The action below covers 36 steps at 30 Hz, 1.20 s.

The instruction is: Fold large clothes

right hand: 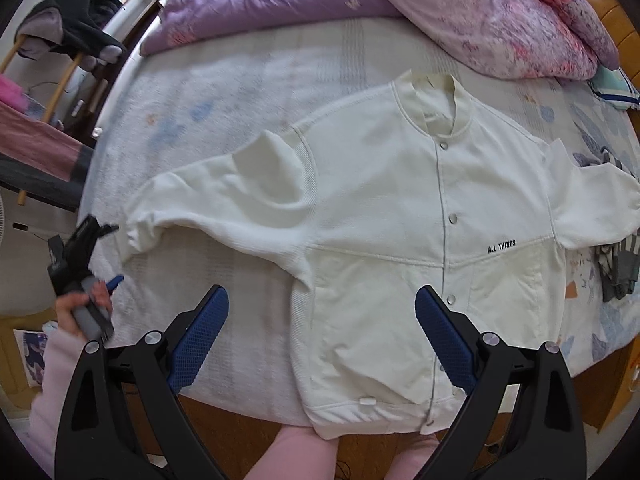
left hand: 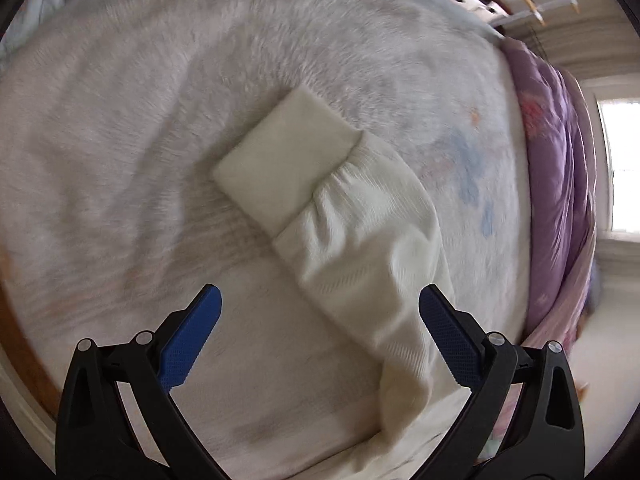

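Observation:
A cream snap-button jacket (right hand: 400, 216) lies front up on the bed, collar at the far side, with "ALL THINGS" printed on its chest. Its left sleeve (right hand: 224, 200) bends back so the cuff lies near the shoulder. In the left wrist view that sleeve (left hand: 360, 248) runs diagonally, its ribbed cuff (left hand: 284, 160) farthest away. My left gripper (left hand: 320, 332) hovers open over the sleeve, holding nothing. My right gripper (right hand: 322, 332) stands open above the jacket's lower front, near the hem. The left gripper (right hand: 86, 264) also shows in the right wrist view, held in a hand beside the sleeve's bend.
A purple floral quilt (right hand: 360, 4) is bunched along the far side of the bed (right hand: 200, 120). A grey striped garment (right hand: 616, 264) lies at the right by the other sleeve. Dark clothes hang on a rack (right hand: 76, 32) at the far left. Pink-clad legs stand at the near bed edge.

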### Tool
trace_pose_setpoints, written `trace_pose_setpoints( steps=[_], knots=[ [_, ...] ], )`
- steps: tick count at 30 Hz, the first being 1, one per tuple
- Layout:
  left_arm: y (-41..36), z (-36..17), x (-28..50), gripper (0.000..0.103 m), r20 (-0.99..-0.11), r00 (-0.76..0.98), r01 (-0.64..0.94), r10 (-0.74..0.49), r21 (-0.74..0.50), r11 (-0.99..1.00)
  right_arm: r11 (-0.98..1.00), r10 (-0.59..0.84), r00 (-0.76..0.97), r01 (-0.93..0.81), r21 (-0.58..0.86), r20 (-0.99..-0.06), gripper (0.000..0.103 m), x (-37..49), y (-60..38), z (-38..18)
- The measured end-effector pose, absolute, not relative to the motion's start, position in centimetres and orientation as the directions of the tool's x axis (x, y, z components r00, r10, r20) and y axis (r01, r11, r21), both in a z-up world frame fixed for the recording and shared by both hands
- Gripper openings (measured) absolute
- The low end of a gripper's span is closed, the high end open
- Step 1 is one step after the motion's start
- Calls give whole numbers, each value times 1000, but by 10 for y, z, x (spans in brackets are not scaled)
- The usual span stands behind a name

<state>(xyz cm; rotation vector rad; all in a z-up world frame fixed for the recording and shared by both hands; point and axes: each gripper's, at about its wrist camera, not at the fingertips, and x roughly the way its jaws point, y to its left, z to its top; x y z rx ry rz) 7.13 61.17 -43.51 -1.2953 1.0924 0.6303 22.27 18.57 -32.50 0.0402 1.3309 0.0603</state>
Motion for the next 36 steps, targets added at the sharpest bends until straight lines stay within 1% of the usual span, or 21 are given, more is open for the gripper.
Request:
trace_pose_setpoints(
  steps=[1, 2, 4, 6, 9, 11, 12, 13, 14, 16, 18, 22, 24, 26, 27, 28, 29, 31, 32, 34, 36],
  knots=[
    [617, -445, 73, 92, -887, 412, -876, -210, -449, 175, 998, 60, 232, -22, 56, -971, 91, 224, 186, -328],
    [623, -455, 75, 84, -873, 434, -875, -224, -467, 128, 998, 56, 229, -26, 51, -972, 91, 224, 187, -329],
    [631, -481, 82, 79, -837, 464, -871, -289, -491, 23, 998, 54, 218, -35, 48, -975, 91, 226, 190, -330],
    [638, -508, 85, 66, -793, 500, -861, -349, -500, -98, 997, 61, 197, -48, 53, -978, 91, 226, 194, -333],
    [644, -516, 81, 62, -785, 514, -857, -346, -488, -165, 996, 70, 192, -69, 58, -979, 91, 224, 200, -334],
    [646, -514, 75, 40, -787, 509, -860, -348, -482, -169, 995, 55, 191, -88, 39, -980, 91, 224, 203, -335],
    [647, -510, 70, 36, -782, 526, -850, -334, -499, -170, 995, 47, 190, -92, 30, -981, 91, 225, 204, -336],
    [649, -505, 66, 25, -779, 542, -840, -316, -516, -169, 996, 41, 189, -91, 24, -981, 91, 226, 203, -338],
    [652, -498, 63, 22, -781, 554, -832, -290, -532, -156, 996, 37, 183, -86, 22, -982, 91, 227, 203, -340],
    [661, -478, 65, 17, -808, 538, -840, -239, -536, -79, 997, 45, 176, -75, 32, -983, 91, 229, 200, -343],
    [669, -456, 74, 15, -847, 499, -859, -185, -511, 24, 997, 45, 180, -73, 32, -983, 91, 232, 199, -345],
    [662, -416, 100, 14, -908, 400, -875, -122, -419, 242, 996, 34, 203, -83, 18, -979, 91, 235, 197, -348],
    [646, -389, 119, 14, -936, 348, -850, -43, -335, 405, 996, 31, 216, -93, 11, -976, 91, 242, 195, -352],
    [632, -367, 130, 14, -938, 346, -823, 19, -294, 486, 994, 47, 231, -106, 22, -972, 89, 251, 193, -359],
    [626, -360, 131, 14, -936, 351, -816, 37, -286, 502, 991, 76, 247, -124, 47, -966, 78, 258, 192, -364],
    [619, -346, 132, 14, -931, 359, -807, 66, -274, 523, 987, 113, 257, -143, 78, -960, 58, 267, 190, -370],
    [614, -336, 133, 14, -928, 362, -804, 84, -266, 531, 983, 139, 249, -153, 103, -959, 49, 274, 189, -377],
    [601, -317, 136, 14, -920, 375, -799, 117, -257, 543, 977, 192, 187, -132, 169, -963, 23, 298, 184, -403],
    [597, -307, 133, 13, -913, 385, -799, 134, -257, 544, 974, 212, 170, -115, 195, -962, 18, 305, 182, -412],
    [584, -288, 129, 13, -900, 401, -794, 168, -251, 554, 963, 264, 144, -92, 253, -954, 3, 326, 179, -439],
    [566, -269, 131, 13, -888, 405, -780, 216, -213, 589, 959, 278, 112, -92, 268, -954, 1, 338, 182, -460]
  ],
)
